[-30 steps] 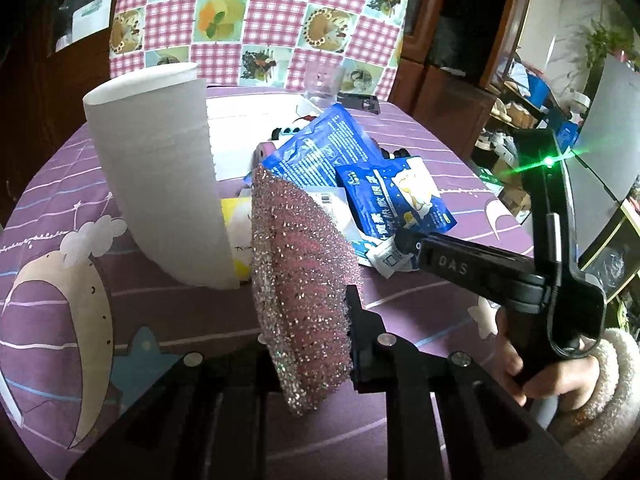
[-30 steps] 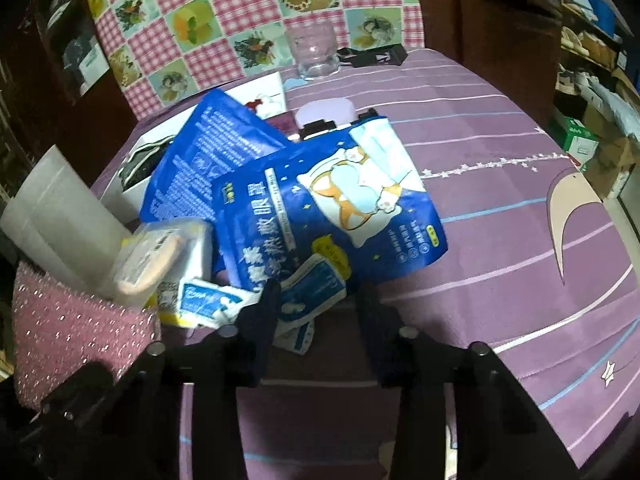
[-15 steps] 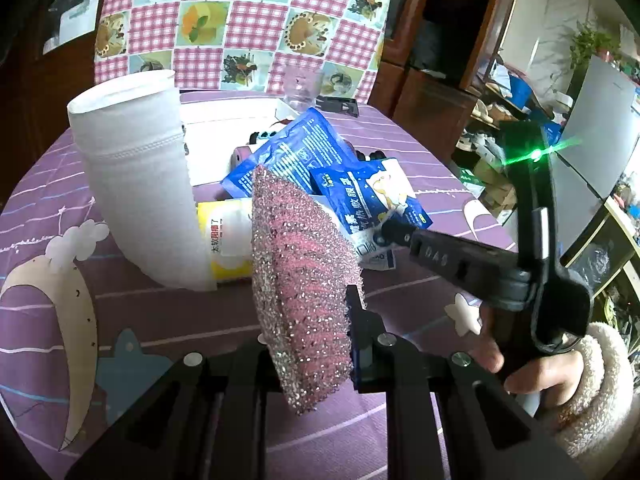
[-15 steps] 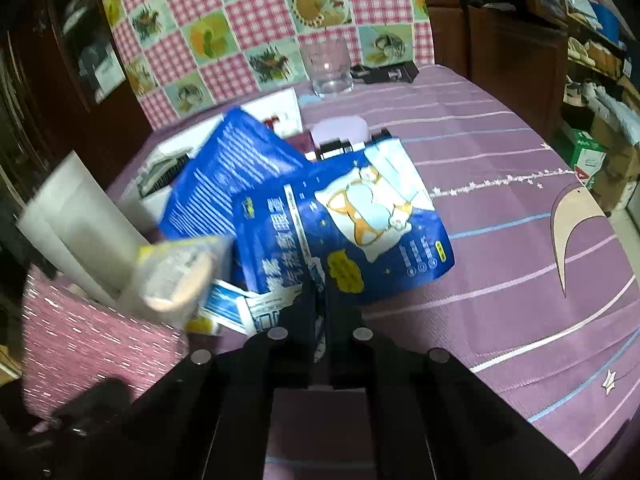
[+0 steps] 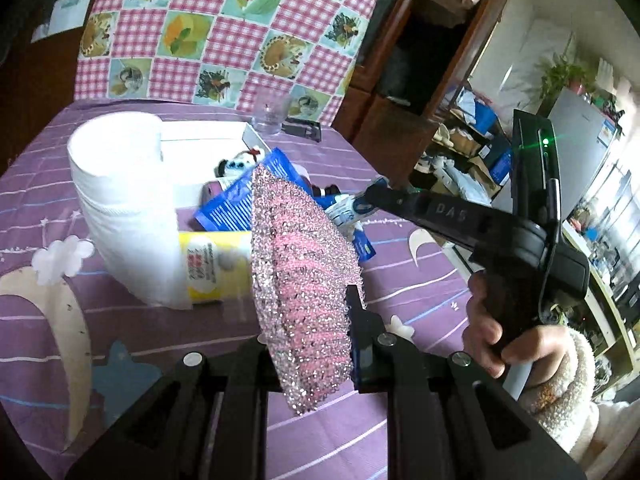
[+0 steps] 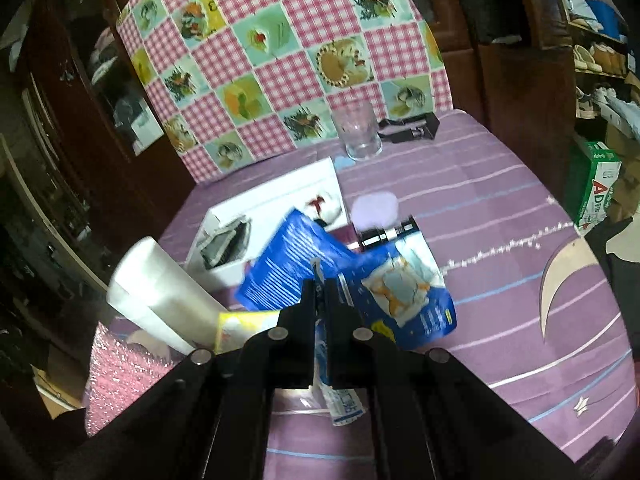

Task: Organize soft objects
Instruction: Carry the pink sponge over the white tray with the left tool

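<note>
Sponge (image 5: 304, 292), pink and glittery, stands pinched on edge in the left gripper (image 5: 308, 336) above the purple tablecloth (image 5: 132, 328), while the right gripper (image 6: 320, 300), at its 2 o'clock, clamps a small blue-white packet (image 6: 340, 400) lifted off the blue pouches (image 6: 404, 296).

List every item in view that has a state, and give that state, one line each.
left gripper: shut on the pink scrubber.
pink scrubber: held upright, off the table.
right gripper: shut on the small blue sachet.
small blue sachet: pinched, hanging below the jaws.
paper roll: standing, leaning.
glass: upright, looks empty.
white box: open.
blue pouches: lying flat, overlapping.
</note>
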`<state>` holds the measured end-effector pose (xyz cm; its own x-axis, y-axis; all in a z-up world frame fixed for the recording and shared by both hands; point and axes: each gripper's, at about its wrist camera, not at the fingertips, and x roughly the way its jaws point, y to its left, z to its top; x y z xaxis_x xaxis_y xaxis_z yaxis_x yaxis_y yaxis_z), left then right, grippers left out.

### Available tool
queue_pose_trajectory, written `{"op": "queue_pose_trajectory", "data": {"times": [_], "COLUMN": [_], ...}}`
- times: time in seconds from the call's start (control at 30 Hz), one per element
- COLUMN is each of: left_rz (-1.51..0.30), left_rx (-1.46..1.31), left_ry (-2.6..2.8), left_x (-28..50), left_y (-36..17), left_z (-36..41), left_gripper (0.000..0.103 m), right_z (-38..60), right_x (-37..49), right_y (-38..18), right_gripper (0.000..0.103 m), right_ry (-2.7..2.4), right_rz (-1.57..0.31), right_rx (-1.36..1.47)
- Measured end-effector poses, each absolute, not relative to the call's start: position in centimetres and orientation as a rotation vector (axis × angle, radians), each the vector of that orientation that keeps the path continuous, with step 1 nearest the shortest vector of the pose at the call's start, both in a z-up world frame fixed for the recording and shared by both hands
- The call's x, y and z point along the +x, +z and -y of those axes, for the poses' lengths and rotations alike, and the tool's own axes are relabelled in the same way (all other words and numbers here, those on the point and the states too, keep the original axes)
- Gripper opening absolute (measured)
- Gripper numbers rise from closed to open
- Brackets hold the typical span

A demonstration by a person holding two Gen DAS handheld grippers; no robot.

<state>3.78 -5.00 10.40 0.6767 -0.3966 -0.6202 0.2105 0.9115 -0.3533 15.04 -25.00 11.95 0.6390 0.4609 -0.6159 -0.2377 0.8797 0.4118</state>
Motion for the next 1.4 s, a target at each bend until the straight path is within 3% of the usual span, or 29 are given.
{"op": "queue_pose_trajectory", "data": {"times": [0.57,0.8,1.1,1.4], "left_rz": [-0.493,-0.470,-0.524,-0.680], "left_rx": [-0.306,-0.400,-0.456,-0.640], "left_ry": [-0.129,-0.084,-0.008,-0.047], "left_x": [9.6,13.3,16.4,21.3], "left_y": [23.3,22.8,19.3,10.7], "left_z": [-2.7,-6.7,-11.2,-16.8], "left_gripper": [0.016,0.016,0.016,0.016], "right_z": [20.9,19.4,16.4,16.4], "right_x": [22.8,26.2,29.5,31.3], "right_y": [21.2,21.0,15.7,12.0], "right_gripper": [0.004,0.005,0.005,0.005], "right_ry": [0.488,0.461,0.528,0.495], "right_rz": [-0.760,-0.772,-0.846,-0.900], "right_rx": [0.413,0.489,0.539,0.532]}}
